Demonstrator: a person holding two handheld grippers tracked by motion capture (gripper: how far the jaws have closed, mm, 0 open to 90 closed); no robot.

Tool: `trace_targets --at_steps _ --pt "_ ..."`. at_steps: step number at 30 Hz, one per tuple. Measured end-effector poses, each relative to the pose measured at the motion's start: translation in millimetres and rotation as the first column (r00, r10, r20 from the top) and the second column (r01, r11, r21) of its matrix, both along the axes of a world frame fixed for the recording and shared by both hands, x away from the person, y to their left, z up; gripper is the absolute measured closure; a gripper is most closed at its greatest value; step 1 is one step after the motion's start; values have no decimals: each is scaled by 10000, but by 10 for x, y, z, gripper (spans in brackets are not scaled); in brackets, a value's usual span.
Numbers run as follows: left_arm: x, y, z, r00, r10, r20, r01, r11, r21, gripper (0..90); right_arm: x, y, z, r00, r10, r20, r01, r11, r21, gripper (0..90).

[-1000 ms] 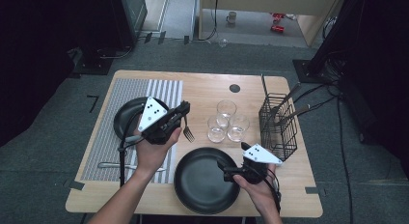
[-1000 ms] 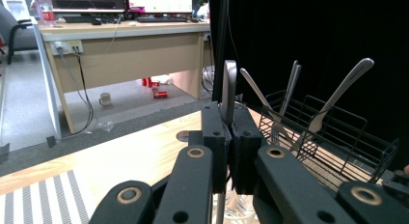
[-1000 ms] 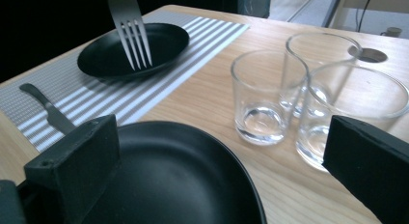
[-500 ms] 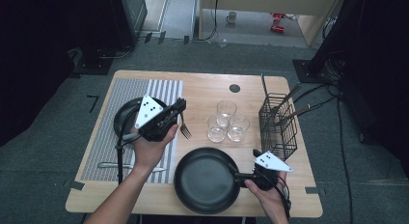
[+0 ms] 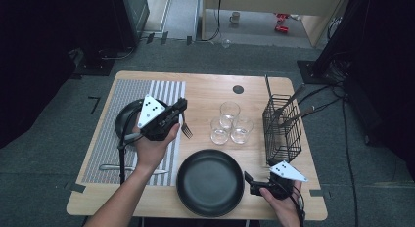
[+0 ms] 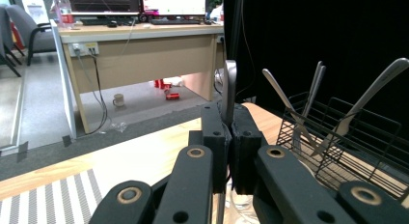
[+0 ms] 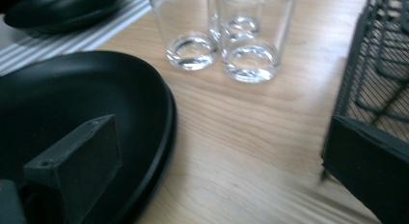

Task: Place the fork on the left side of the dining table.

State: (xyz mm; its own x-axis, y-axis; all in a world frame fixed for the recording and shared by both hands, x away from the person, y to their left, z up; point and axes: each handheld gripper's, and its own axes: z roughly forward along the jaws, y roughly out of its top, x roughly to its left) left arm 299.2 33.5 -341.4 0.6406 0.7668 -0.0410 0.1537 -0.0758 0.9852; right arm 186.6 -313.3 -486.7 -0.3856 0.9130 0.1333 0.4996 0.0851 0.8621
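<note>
Though I looked for brands and labels, no writing can be read on anything; only black dots on each gripper's white three-cornered plate.

Wooden table (image 5: 205,92): pale, grained top, rounded corners, one small dark round cap near the far edge.

Striped placemat (image 5: 105,148): grey and white woven ribs, lying along the table's left side. A small black plate (image 5: 123,120) sits on its far half, and a piece of metal cutlery (image 5: 110,167) lies on its near half.

Large black plate (image 5: 210,182): matte, round, shallow raised rim, at the table's near edge between the two hands.

Wire basket (image 5: 281,126): black mesh, boxy, on the right side, with steel cutlery handles leaning out of it.

Three glasses (image 5: 229,123): clear, thick-bottomed tumblers, clustered and empty, between the mat and the basket.

Left gripper (image 5: 178,108): black, raised over the mat's far right edge. Jaws pressed together on a steel fork (image 5: 186,130); in the left gripper view the smooth handle (image 6: 229,89) stands up between the pads, and from above the tines hang below the jaws.

Right gripper (image 5: 248,183): low at the near right corner, just beside the large plate's rim. Jaws spread wide and holding nothing; in the right gripper view one pad (image 7: 77,161) hangs over the plate rim, the other toward the basket.
</note>
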Motion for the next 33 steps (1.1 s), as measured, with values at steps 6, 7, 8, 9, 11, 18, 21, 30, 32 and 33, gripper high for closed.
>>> trace_targets --at_steps 6,7,8,9,11,18,21,30,32,33 --pt "49 -1 -13 9996 194 223 -195 9998 42 884 -37 -137 -112 9992 -322 -216 320 9995 -80 0" --pt "57 -3 -15 9995 219 225 -220 9997 45 884 -41 -160 -129 9990 -377 -253 375 9993 -91 0" --pt "70 -5 -18 9994 261 228 -262 9996 61 884 -45 -177 -140 9987 -421 -290 419 9991 -88 0" --pt "85 -4 -21 9993 292 239 -294 9995 83 884 -48 -201 -155 9983 -476 -331 473 9988 -105 0" --pt "111 -8 -26 9990 364 262 -367 9993 114 884 -57 -255 -186 9976 -550 -431 545 9984 -135 0" --pt "209 -7 -37 9979 537 375 -545 9983 222 884 -62 -410 -278 9938 -811 -766 779 9960 -436 0" --pt "256 9 -34 9971 641 403 -646 9978 121 884 -60 -462 -296 9918 -938 -868 892 9944 -560 0" --pt "387 31 -20 9910 1058 819 -1069 9942 92 884 -6 -603 -368 9769 -1600 -1417 1462 9838 -1033 0" --pt "406 37 -10 9911 1086 777 -1091 9940 29 884 1 -610 -371 9768 -1584 -1442 1426 9832 -1141 0" --pt "414 37 -5 9910 1104 763 -1107 9939 -6 884 3 -609 -373 9772 -1539 -1464 1369 9833 -1200 0"
